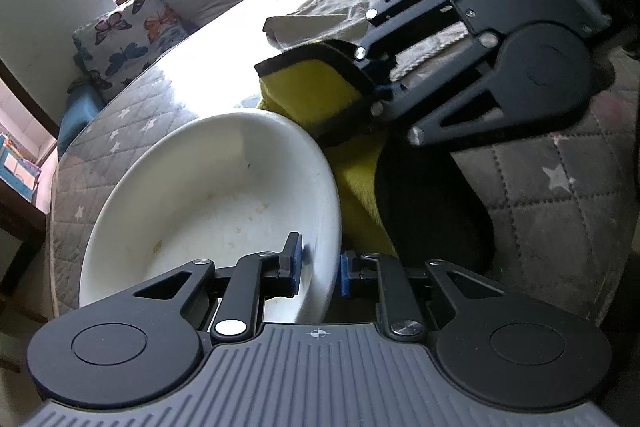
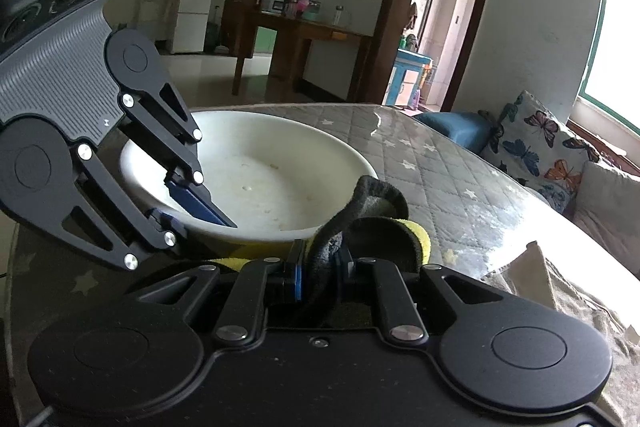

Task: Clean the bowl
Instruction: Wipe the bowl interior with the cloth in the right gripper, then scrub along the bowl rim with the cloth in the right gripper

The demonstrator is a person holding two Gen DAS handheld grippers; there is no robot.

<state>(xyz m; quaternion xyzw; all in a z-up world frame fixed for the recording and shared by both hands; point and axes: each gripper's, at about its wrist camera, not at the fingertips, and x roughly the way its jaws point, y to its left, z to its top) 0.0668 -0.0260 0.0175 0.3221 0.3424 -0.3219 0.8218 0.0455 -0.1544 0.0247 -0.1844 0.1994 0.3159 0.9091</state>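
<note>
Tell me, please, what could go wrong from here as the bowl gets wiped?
1. The left gripper pinches only the rim of the bowl, so pressure from wiping might tip the bowl or slip it free.
2. The right gripper holds the cloth by a bunched edge; it could pull out.
3. Dried specks may survive a light pass.

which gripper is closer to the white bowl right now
Left. The left gripper is clamped on the white bowl at its rim; the right gripper, holding the yellow cloth, sits just outside it.
</note>
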